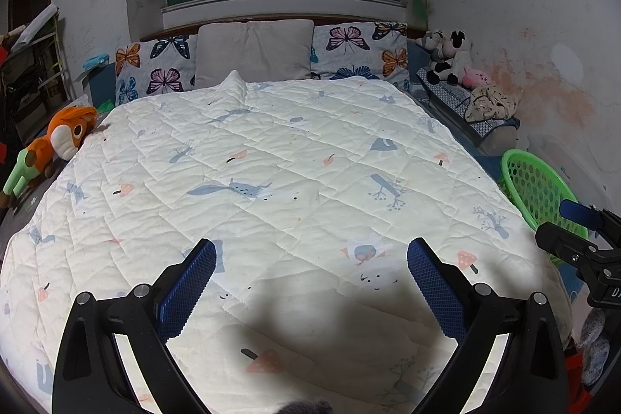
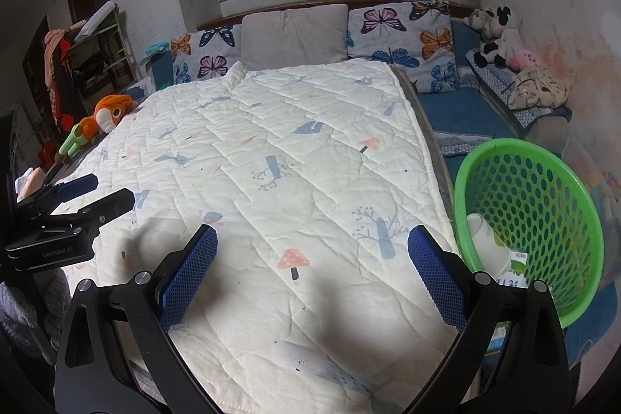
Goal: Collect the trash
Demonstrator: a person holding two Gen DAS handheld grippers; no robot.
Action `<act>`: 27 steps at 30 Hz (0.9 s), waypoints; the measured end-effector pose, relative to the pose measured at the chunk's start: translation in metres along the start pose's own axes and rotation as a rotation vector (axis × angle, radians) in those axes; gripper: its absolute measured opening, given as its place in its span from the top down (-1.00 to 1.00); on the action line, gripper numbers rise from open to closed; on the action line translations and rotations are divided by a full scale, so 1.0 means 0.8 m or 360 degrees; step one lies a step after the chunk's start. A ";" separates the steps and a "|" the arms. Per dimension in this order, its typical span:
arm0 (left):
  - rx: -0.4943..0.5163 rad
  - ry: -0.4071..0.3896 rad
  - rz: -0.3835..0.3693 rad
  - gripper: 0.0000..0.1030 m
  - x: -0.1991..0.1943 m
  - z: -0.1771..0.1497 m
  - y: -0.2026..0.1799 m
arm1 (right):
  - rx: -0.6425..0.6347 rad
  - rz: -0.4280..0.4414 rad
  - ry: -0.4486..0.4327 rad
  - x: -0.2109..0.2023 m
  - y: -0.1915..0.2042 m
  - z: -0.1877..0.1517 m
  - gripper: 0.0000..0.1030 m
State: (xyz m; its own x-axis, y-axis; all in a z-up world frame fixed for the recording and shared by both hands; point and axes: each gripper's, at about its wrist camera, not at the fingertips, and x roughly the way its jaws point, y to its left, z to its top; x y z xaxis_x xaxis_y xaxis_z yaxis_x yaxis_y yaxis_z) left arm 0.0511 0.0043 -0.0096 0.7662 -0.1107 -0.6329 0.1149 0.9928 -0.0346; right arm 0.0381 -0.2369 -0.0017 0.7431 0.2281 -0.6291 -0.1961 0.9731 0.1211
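Beside quilt (image 2: 295,158): green basket (image 2: 582,204), crumpled paper (image 2: 487,243) inside; both tongs agape.

Three pillows stand at the headboard: two butterfly pillows (image 1: 153,66) (image 1: 361,51) and one grey pillow (image 1: 254,53). One green basket (image 2: 543,196) sits beside one quilt (image 1: 271,181). One orange plush toy (image 1: 58,138).

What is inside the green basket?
The green basket holds white crumpled paper and a printed wrapper. Its rim and the right gripper's finger hide whatever lies deeper.

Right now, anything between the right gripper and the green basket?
Only bare quilt edge between the right gripper and green basket, per the right wrist view.
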 end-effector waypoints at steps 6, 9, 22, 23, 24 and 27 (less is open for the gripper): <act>-0.0029 0.0033 0.0025 -0.86 0.002 -0.001 0.005 | 0.0006 -0.0008 0.0009 0.002 -0.002 -0.001 -0.91; -0.0033 0.0041 0.0040 -0.86 0.003 0.002 0.004 | -0.0007 -0.0012 0.0008 0.002 -0.001 -0.003 -0.91; -0.0030 0.0039 0.0046 -0.86 0.002 0.000 0.003 | -0.0008 -0.0014 0.0009 0.003 0.001 -0.003 -0.91; -0.0032 0.0039 0.0044 -0.86 0.002 0.000 0.003 | -0.0008 -0.0014 0.0010 0.003 0.001 -0.003 -0.91; -0.0035 0.0039 0.0040 -0.86 0.002 0.000 0.004 | -0.0007 -0.0015 0.0011 0.003 0.001 -0.004 -0.91; -0.0038 0.0043 0.0057 -0.86 0.002 0.001 0.004 | -0.0008 -0.0015 0.0012 0.003 0.001 -0.003 -0.91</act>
State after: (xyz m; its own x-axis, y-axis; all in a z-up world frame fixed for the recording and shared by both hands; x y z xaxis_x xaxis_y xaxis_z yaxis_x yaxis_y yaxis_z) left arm 0.0531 0.0074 -0.0103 0.7524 -0.0744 -0.6545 0.0725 0.9969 -0.0299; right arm 0.0379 -0.2356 -0.0051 0.7403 0.2184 -0.6358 -0.1920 0.9751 0.1113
